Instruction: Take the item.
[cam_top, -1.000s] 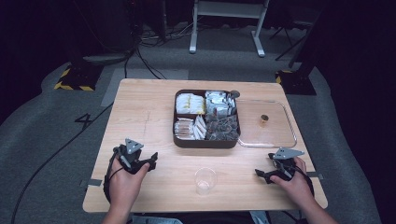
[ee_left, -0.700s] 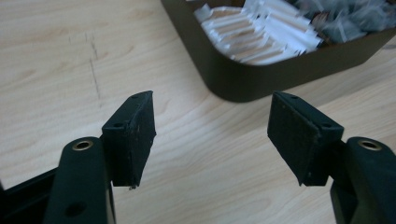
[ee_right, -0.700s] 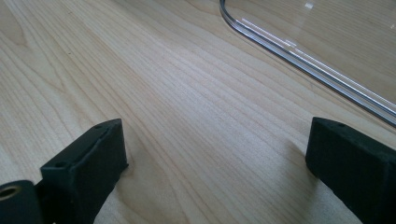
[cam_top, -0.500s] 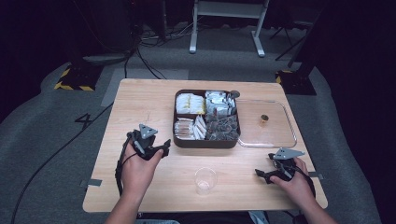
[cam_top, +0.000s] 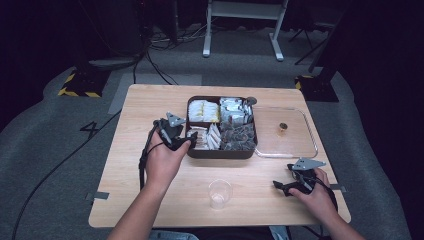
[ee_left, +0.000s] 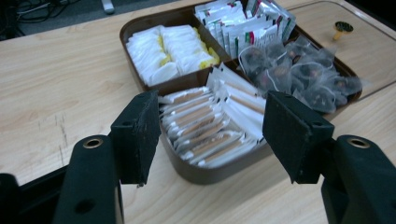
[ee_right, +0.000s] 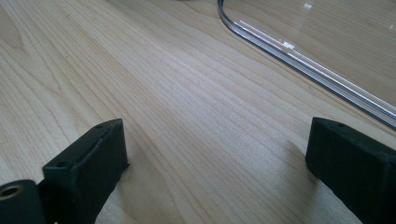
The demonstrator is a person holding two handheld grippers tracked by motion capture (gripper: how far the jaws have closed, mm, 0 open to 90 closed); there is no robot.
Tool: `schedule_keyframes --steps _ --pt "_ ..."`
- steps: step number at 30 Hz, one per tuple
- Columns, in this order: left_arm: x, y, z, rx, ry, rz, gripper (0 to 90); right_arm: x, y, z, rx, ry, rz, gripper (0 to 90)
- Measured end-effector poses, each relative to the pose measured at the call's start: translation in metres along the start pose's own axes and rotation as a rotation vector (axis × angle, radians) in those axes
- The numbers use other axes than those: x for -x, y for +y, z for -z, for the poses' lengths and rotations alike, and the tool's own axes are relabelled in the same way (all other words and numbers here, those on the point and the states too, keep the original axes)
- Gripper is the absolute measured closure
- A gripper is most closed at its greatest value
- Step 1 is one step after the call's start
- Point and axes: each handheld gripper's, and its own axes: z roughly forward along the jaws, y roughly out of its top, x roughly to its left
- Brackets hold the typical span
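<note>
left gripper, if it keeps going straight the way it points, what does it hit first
Likely the white-and-brown sachets in the near compartment of the brown tray. The open left gripper frames them, though depth is unclear and the tray's rim might come first.

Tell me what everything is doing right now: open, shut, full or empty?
Left claw: open, empty, aimed at the white packets.
Right claw: open, empty, low over the table.
Brown box: uncovered, four sections full.
Clear lid: off, flat beside the box.
Plastic cup: upright, looks empty.
</note>
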Motion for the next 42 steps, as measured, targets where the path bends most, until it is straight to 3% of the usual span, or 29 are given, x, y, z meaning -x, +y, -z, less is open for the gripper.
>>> schedule_keyframes --steps 6,7,14,21,25,42 --pt "0.003 0.012 -0.013 0.002 0.013 -0.007 34.3 0.001 0.000 0.000 0.001 0.006 0.006 5.5" --pt "0.002 0.016 -0.018 0.002 -0.004 0.008 34.7 0.001 0.000 0.000 0.001 0.007 0.007 5.5" --pt "-0.002 0.028 -0.033 0.010 -0.013 0.046 39.1 0.001 0.000 0.000 0.001 0.008 0.008 5.5" --pt "-0.005 0.043 -0.048 0.006 0.003 0.074 42.7 0.001 0.000 0.000 0.001 0.009 0.008 5.6" --pt "-0.006 0.051 -0.057 -0.003 0.020 0.070 42.9 0.001 0.000 0.000 0.002 0.010 0.008 6.0" --pt "-0.015 0.063 -0.127 -0.089 0.009 0.078 46.3 0.002 0.001 0.000 0.001 0.019 0.016 6.1"
